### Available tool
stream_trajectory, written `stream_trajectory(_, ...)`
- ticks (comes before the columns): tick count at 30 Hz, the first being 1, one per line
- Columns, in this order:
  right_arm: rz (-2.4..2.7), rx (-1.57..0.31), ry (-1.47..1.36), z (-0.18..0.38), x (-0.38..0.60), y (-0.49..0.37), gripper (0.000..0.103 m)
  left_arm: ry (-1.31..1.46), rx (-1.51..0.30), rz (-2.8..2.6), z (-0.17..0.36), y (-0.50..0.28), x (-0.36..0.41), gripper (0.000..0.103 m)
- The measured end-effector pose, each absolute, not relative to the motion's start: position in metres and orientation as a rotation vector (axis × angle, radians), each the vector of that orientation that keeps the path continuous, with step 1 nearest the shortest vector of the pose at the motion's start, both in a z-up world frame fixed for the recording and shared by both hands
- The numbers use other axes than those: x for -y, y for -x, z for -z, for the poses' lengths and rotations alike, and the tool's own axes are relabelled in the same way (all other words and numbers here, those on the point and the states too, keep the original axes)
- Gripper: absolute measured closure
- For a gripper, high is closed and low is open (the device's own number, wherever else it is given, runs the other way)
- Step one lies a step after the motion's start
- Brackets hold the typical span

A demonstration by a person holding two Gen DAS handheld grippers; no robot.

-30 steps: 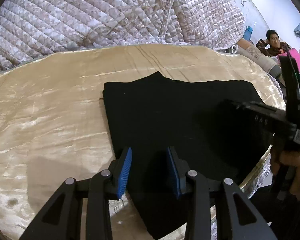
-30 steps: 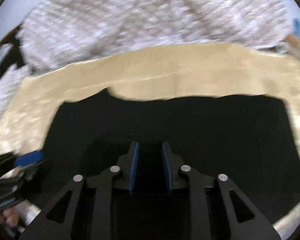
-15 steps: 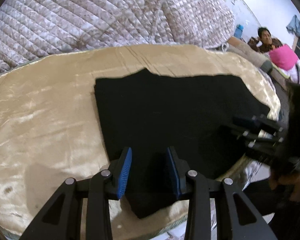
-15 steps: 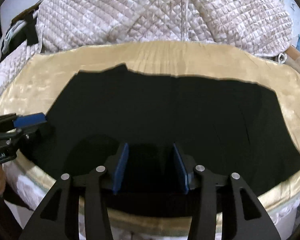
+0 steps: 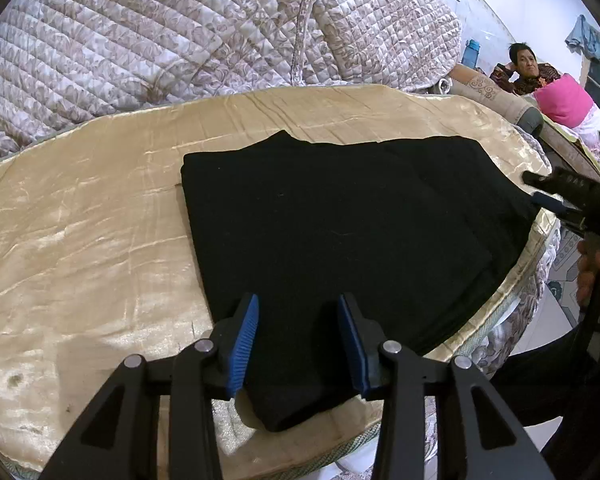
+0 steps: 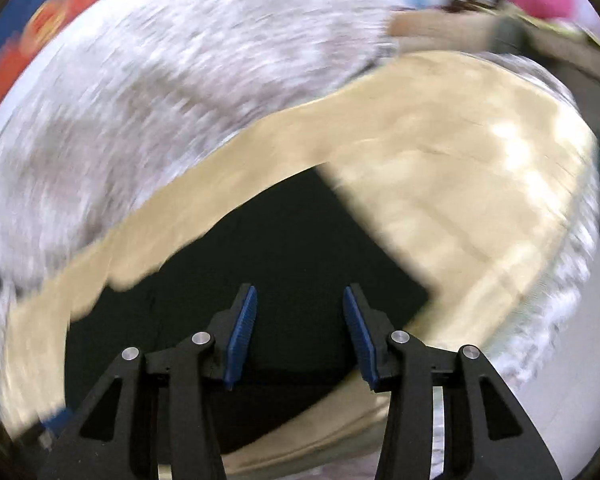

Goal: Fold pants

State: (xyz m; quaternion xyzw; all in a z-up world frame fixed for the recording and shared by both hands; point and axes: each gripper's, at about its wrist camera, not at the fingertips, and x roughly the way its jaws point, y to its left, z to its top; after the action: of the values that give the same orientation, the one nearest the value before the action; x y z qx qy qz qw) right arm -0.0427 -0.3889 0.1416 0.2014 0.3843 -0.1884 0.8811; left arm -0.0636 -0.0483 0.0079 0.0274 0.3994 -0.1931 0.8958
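While the black pants (image 5: 340,240) lie flat and folded on the shiny gold cloth (image 5: 80,248), both grippers sit with their blue pads wide apart and hold nothing. The left gripper (image 5: 298,340) hangs over the near corner of the pants, and that corner pokes a little past the near edge of the cloth. The left edge of the pants is straight, and a lot of bare gold cloth lies to the left of it. The far edge has a small bump, with a strip of gold cloth behind it. The right side of the pants comes close to the right edge of the cloth.

The right gripper (image 5: 556,200) shows at that right side, held in a hand (image 5: 596,276), just off the pants. Its own view is very blurry. There the right gripper (image 6: 298,340) points over the pants (image 6: 284,264), and bare gold cloth (image 6: 460,184) fills the right side up to the edge.

A big quilted blanket (image 5: 180,28) is piled up behind the cloth. A person (image 5: 524,68) sits far back on the right, next to a pink thing (image 5: 564,100).
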Motion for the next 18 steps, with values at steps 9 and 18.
stream_trajectory(9, 0.399, -0.81, -0.79, -0.115, 0.432, 0.056, 0.048, -0.058, -0.827, 0.401, -0.007, 0.063, 0.048, 0.057)
stream_trajectory(18, 0.343, -0.794, -0.887, -0.102, 0.435, 0.054, 0.048, -0.057, -0.827, 0.403, -0.007, 0.062, 0.048, 0.056)
